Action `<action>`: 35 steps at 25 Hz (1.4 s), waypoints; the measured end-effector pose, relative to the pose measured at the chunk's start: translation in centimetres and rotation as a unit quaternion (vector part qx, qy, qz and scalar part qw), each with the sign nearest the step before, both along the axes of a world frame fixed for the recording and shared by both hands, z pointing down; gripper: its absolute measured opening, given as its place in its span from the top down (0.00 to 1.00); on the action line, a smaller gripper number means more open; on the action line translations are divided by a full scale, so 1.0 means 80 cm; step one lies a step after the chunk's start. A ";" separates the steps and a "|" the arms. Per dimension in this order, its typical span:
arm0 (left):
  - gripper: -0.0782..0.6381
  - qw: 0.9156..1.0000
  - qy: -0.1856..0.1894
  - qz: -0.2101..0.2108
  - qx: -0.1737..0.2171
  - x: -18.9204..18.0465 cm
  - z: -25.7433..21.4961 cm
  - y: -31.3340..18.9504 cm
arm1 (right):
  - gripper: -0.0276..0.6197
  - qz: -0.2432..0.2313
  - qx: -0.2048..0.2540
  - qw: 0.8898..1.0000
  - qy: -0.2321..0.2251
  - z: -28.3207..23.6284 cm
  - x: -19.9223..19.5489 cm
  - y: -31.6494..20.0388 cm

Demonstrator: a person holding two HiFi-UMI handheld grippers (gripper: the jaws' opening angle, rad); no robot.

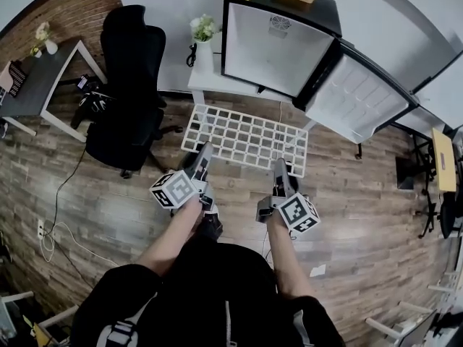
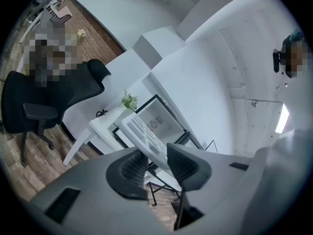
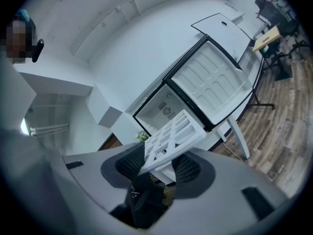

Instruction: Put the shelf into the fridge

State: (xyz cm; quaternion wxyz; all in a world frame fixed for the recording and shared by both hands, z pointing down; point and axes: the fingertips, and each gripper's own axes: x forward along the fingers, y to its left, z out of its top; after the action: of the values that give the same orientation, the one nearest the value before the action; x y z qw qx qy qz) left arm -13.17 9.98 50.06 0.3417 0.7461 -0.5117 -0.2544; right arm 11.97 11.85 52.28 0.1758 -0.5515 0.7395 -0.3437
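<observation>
The person is holding the shelf (image 1: 246,136), a white open-grid panel, roughly level in the air between themselves and the fridge (image 1: 278,45). The fridge is standing on a white tabletop (image 1: 206,78) at the far side, with its door (image 1: 359,96) swung wide to the right. The left hand-held gripper (image 1: 203,154) is pinching the shelf's near edge toward the left corner, and the right hand-held gripper (image 1: 281,170) is pinching the same edge toward the right. Each gripper view is showing 2 ribbed pads pressing on the rim of the grid. The far edge is pointing at the open cavity but is not yet reaching it. The shelf is looking light and stiff, probably moulded plastic or coated wire, so it is likely staying flat under 2 edge grips. Its smooth rim could be slipping or twisting if the 2 grips are not moving together. Taking it on the near rim, well apart, seems right, since that is leaving the far edge free to enter the cavity. A black office chair (image 1: 130,85) is standing off to the left.
</observation>
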 end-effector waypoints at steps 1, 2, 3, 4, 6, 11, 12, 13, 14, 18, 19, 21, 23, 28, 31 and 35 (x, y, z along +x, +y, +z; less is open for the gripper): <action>0.72 1.000 0.000 0.004 0.000 -0.004 -0.001 -0.014 | 0.68 0.004 0.000 1.000 0.000 -0.001 -0.004 -0.012; 0.72 1.000 0.001 0.009 0.000 -0.008 -0.002 -0.027 | 0.68 0.008 0.000 1.000 0.000 -0.002 -0.009 -0.022; 0.72 1.000 0.001 0.013 0.000 -0.013 -0.002 -0.040 | 0.68 0.012 0.000 1.000 0.000 -0.003 -0.014 -0.033; 0.72 1.000 0.001 0.017 0.000 -0.018 -0.003 -0.053 | 0.68 0.017 0.001 1.000 0.001 -0.004 -0.018 -0.043; 0.72 1.000 0.001 0.025 -0.001 -0.025 -0.003 -0.075 | 0.68 0.025 0.005 1.000 0.005 -0.009 -0.026 -0.062; 0.72 0.999 0.001 0.049 0.001 -0.032 -0.001 -0.123 | 0.68 0.042 0.002 0.999 0.000 -0.004 -0.036 -0.097; 0.72 0.999 0.001 0.052 0.001 -0.032 -0.001 -0.131 | 0.68 0.045 0.001 0.999 0.000 -0.003 -0.036 -0.103; 0.72 0.999 0.001 0.054 0.000 -0.033 0.000 -0.139 | 0.68 0.047 0.000 0.999 0.001 -0.003 -0.037 -0.109; 0.72 0.998 0.002 0.056 -0.001 -0.033 0.001 -0.147 | 0.68 0.048 -0.001 0.999 0.001 -0.002 -0.037 -0.115; 0.72 0.998 0.006 0.063 -0.002 -0.031 0.003 -0.177 | 0.68 0.054 -0.002 0.999 0.003 -0.003 -0.035 -0.141; 0.72 0.998 0.007 0.064 -0.002 -0.030 0.003 -0.184 | 0.68 0.055 -0.002 0.998 0.003 -0.002 -0.035 -0.147; 0.72 0.998 0.007 0.067 -0.003 -0.027 0.005 -0.199 | 0.68 0.056 -0.004 0.998 0.003 0.000 -0.033 -0.160; 0.72 0.998 0.006 0.070 -0.004 -0.023 0.007 -0.215 | 0.68 0.059 -0.005 0.998 0.002 0.002 -0.030 -0.174; 0.72 0.997 0.003 0.074 -0.009 -0.013 0.012 -0.258 | 0.68 0.064 -0.006 0.998 0.002 0.003 -0.017 -0.214; 0.72 0.997 0.001 0.075 -0.013 -0.005 0.014 -0.284 | 0.68 0.062 -0.009 0.998 -0.002 0.006 -0.011 -0.240; 0.72 0.997 0.000 0.069 -0.017 0.004 0.017 -0.318 | 0.68 0.058 -0.012 0.998 -0.002 0.006 0.001 -0.275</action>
State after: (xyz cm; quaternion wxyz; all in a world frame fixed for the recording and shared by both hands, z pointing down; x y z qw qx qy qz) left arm -12.82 -15.46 51.44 0.3712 0.7736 -0.4635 -0.2212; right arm 12.04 -10.16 52.75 0.1903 -0.5950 0.7018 -0.3425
